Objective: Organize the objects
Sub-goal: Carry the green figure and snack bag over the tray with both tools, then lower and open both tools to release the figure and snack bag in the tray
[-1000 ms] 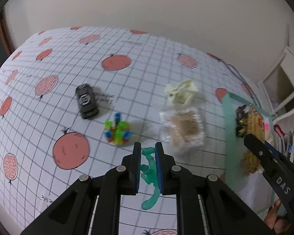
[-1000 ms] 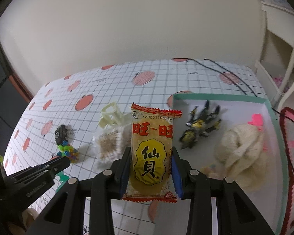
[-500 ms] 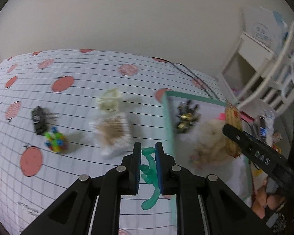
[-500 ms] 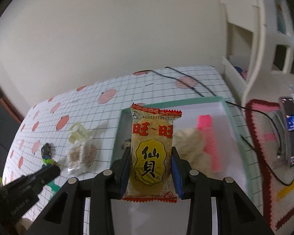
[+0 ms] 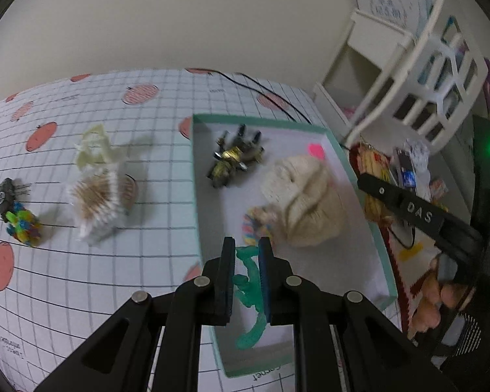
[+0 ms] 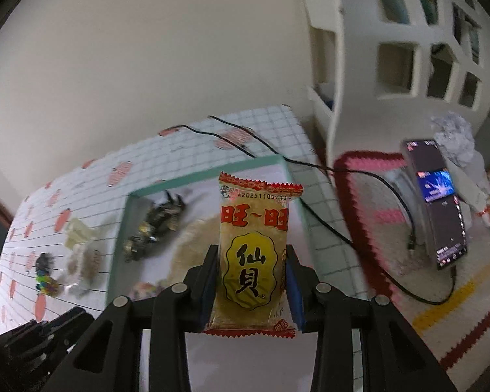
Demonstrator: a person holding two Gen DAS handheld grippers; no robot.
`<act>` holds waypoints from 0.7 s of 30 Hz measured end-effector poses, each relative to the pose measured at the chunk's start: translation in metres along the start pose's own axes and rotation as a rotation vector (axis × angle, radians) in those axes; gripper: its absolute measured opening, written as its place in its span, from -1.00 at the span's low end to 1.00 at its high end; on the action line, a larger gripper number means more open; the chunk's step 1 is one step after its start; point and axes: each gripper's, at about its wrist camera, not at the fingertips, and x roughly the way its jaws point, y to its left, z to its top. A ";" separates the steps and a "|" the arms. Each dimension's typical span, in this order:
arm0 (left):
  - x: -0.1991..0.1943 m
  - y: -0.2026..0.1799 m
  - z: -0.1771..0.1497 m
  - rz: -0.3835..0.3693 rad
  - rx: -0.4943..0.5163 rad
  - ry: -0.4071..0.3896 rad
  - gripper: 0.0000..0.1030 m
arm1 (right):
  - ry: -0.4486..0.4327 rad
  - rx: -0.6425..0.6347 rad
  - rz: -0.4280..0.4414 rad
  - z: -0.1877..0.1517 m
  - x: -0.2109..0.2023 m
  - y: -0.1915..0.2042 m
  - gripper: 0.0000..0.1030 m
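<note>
My left gripper is shut on a green rubbery toy figure and hangs over the near end of the teal-rimmed white tray. In the tray lie a black-and-gold robot toy, a cream knitted bundle, a pink piece and a small multicoloured item. My right gripper is shut on a yellow-and-red rice cracker packet, held upright above the tray.
On the grid-patterned tablecloth left of the tray lie a clear bag of cotton swabs, a pale hair claw, a colourful spiky ball and a black toy car. A phone, a cable and a white shelf unit stand to the right.
Both grippers have swung right from the tablecloth to over the tray, each keeping its object. The tray now fills the middle of both views.
</note>
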 end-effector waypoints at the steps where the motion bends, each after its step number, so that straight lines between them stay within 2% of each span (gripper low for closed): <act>1: 0.003 -0.003 -0.002 0.001 0.005 0.008 -0.72 | 0.006 0.004 -0.012 -0.001 0.002 -0.004 -0.24; 12: 0.028 -0.009 -0.017 0.021 0.009 0.088 -0.72 | 0.082 0.027 -0.068 -0.016 0.023 -0.027 -0.24; 21: 0.037 -0.011 -0.021 0.036 0.028 0.123 -0.72 | 0.077 0.009 -0.063 -0.017 0.024 -0.023 -0.24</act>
